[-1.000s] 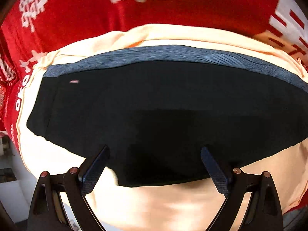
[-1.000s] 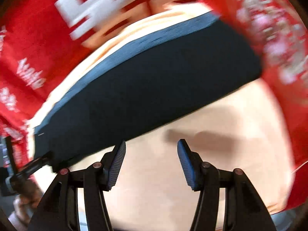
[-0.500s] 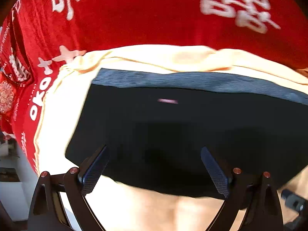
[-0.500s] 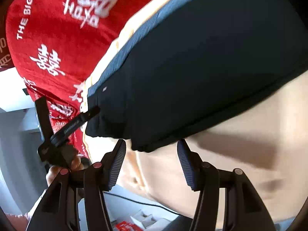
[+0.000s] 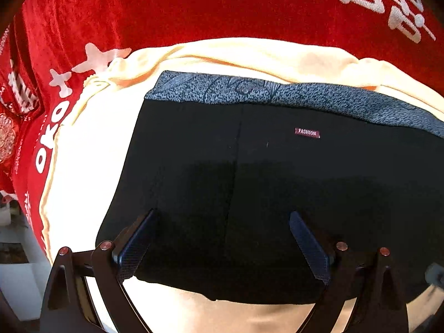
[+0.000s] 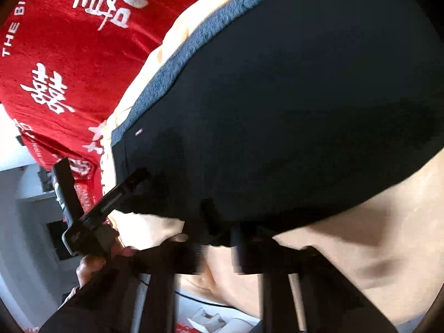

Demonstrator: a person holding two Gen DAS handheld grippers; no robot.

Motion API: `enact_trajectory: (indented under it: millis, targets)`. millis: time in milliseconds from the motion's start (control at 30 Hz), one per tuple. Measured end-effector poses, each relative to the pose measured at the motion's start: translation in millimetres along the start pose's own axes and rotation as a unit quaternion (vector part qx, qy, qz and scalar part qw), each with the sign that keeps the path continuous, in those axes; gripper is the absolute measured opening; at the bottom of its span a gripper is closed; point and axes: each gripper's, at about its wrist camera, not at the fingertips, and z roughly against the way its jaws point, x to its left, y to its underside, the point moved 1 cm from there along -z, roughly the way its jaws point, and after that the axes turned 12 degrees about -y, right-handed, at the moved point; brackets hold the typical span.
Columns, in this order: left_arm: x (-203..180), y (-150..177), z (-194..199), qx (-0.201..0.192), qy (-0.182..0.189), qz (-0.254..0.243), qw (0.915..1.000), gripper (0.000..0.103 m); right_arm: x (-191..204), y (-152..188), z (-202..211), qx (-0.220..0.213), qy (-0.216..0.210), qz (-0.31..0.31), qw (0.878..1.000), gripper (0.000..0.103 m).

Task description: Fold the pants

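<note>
Black pants [image 5: 277,194] lying flat on the cream sheet [image 5: 83,152], waistband toward its far edge. Right gripper [image 6: 222,238] just closed on the near hem; left gripper [image 5: 222,238] spread wide over the fabric, not yet gripping. Best pinched at the same hem, then both lifted evenly toward the waistband.

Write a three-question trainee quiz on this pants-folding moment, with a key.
1. True or false: the left gripper is shut on the black pants.
2. Which word is on the pants' small label? A: SPORT. B: FASHION. C: DENIM.
3. What colour is the sheet lying directly under the pants?

Key:
1. False. Its jaws stand wide apart over the fabric.
2. B.
3. Cream.
</note>
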Motion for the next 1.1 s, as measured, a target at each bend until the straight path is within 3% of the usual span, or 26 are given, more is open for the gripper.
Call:
enact_trajectory:
  millis: [100,167,200,300,367,467,567,633,667,733,767,867,933,1033,1100]
  targets:
    - [11.3,3.6,-3.9,0.001,0.001,-0.003,1.0,0.096,2.6,13.5,6.4,-0.011,0.017,0.019,1.0,0.009]
    - [21.8,5.9,-17.0,0.007,0.018,0.003,0.9998,0.098,-14.1,23.3,1.3,-0.006,0.03,-0.003,1.0,0.009]
    - [24.6,8.3,-20.4,0.007,0.018,0.006,0.9998,0.103,-20.0,25.2,1.2,-0.007,0.026,-0.015,1.0,0.009]
    - [23.7,6.7,-16.6,0.014,0.004,0.0,0.9999,0.103,-17.6,28.2,16.2,-0.001,0.022,-0.017,1.0,0.018]
    - [15.7,3.4,-2.6,0.009,0.014,-0.013,0.9998,0.103,-8.3,25.6,34.7,0.002,0.047,0.016,0.999,0.023]
    - [-4.3,-1.2,20.5,-0.014,0.048,-0.021,0.9985,0.103,2.5,0.9,77.0,-0.053,0.135,0.086,0.986,0.023]
    - [-49.3,-3.8,41.3,-0.026,0.099,-0.042,0.9938,0.103,-9.2,-28.9,95.3,-0.083,0.176,0.082,0.977,0.023]
    - [-85.3,-2.2,49.1,-0.028,0.12,-0.065,0.9903,0.103,-31.7,-44.3,97.5,-0.08,0.222,0.078,0.969,0.023]
    - [-106.8,0.3,50.4,-0.031,0.127,-0.083,0.9879,0.103,-43.2,-45.1,96.4,-0.07,0.226,0.074,0.969,0.022]
    - [-129.0,4.9,43.4,-0.028,0.111,-0.106,0.9877,0.103,-47.3,-41.0,106.0,-0.086,0.2,0.068,0.974,0.022]
    - [-134.2,5.9,37.6,-0.019,0.102,-0.11,0.9885,0.103,-45.5,-39.5,108.7,-0.082,0.208,0.06,0.973,0.022]
    - [-116.4,-9.1,37.8,-0.013,0.123,-0.091,0.9882,0.103,-23.0,-42.3,110.0,-0.084,0.195,0.078,0.974,0.023]
    - [-98.3,-32.2,41.9,-0.055,0.091,-0.092,0.99,0.103,-2.6,-53.4,96.9,-0.077,0.188,0.112,0.973,0.024]
    - [-72.7,-68.4,29.4,-0.062,0.066,-0.065,0.9937,0.103,24.6,-81.6,66.1,-0.071,0.185,0.153,0.968,0.035]
    - [-52.9,-87.5,11.1,-0.056,0.048,-0.033,0.9968,0.103,37.0,-95.3,40.8,-0.064,0.194,0.177,0.963,0.06]
